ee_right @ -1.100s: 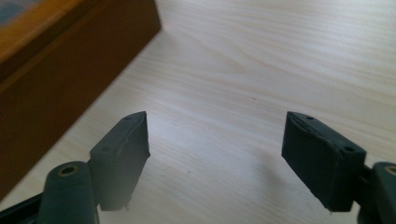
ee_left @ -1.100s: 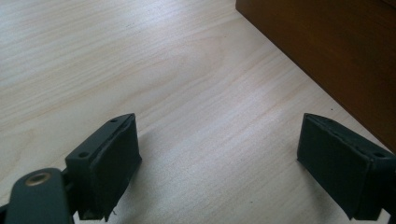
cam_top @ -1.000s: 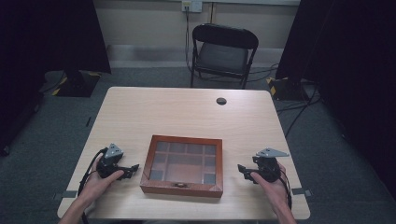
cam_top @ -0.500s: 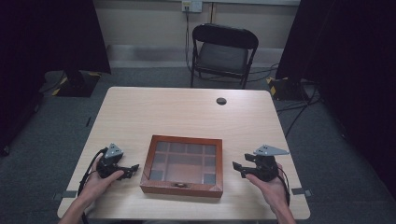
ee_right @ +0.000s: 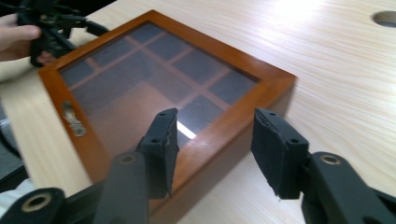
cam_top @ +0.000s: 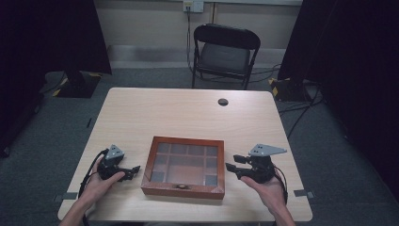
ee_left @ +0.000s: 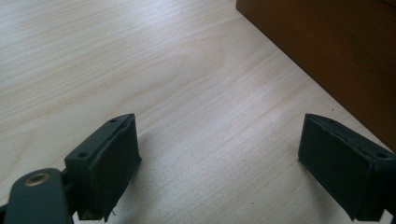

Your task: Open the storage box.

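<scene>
A brown wooden box (cam_top: 184,165) with a glass lid over divided compartments lies shut near the table's front edge, with a metal latch (ee_right: 72,119) on its front. My left gripper (cam_top: 134,170) rests on the table to the left of the box, open, with bare wood between its jaws (ee_left: 219,140) and the box wall (ee_left: 336,51) beside them. My right gripper (cam_top: 231,168) hovers at the box's right side, pointing at it. Its jaws (ee_right: 217,130) have just been closing and stand about half apart above the lid's right edge (ee_right: 261,93), with nothing pressed between them.
The light wooden table (cam_top: 188,113) has a round cable hole (cam_top: 223,101) near its far edge. A black folding chair (cam_top: 225,52) stands behind the table. Cables trail from both grippers over the front edge. My left hand and its gripper (ee_right: 51,28) appear beyond the box.
My right gripper has lifted and shifted left toward the box, and its jaws stand narrower. The left gripper and the box have not moved.
</scene>
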A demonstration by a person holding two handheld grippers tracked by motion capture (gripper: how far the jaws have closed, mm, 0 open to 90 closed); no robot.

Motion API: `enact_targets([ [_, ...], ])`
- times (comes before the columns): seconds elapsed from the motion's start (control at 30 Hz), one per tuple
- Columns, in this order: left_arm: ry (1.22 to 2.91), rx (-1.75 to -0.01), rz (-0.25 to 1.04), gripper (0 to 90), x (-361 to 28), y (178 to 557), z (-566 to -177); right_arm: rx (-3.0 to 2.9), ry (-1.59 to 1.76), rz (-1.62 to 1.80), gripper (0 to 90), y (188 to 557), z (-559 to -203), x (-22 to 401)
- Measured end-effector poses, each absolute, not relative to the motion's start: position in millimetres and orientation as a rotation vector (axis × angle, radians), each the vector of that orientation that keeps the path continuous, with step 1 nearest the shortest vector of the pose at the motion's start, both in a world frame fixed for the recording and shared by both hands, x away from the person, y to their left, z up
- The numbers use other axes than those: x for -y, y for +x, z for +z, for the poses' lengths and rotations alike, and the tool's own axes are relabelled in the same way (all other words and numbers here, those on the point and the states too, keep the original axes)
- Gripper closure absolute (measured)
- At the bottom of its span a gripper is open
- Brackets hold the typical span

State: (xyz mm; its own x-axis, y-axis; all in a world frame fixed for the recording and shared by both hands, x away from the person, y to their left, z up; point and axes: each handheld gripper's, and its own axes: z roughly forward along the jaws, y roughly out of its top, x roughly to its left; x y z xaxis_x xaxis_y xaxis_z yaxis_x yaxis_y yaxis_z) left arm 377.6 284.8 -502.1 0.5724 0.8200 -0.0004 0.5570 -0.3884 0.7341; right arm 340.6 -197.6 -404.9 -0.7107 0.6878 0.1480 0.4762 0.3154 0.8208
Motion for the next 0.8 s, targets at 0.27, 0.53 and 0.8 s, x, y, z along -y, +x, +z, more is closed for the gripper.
enact_targets([
  [0.27, 2.099, -1.095, 0.479, 11.6, -285, 378, -502, -2.457, 0.947, 1.374, 57.0, 338, -401, 171],
  [0.53, 2.101, -1.091, 0.476, 11.3, -285, 378, -502, -2.555, 0.817, 1.401, 61.1, 338, -396, 138],
  [0.8, 2.103, -1.089, 0.477, 11.2, -285, 378, -502, -2.652, 0.713, 1.397, 67.0, 341, -402, 103],
])
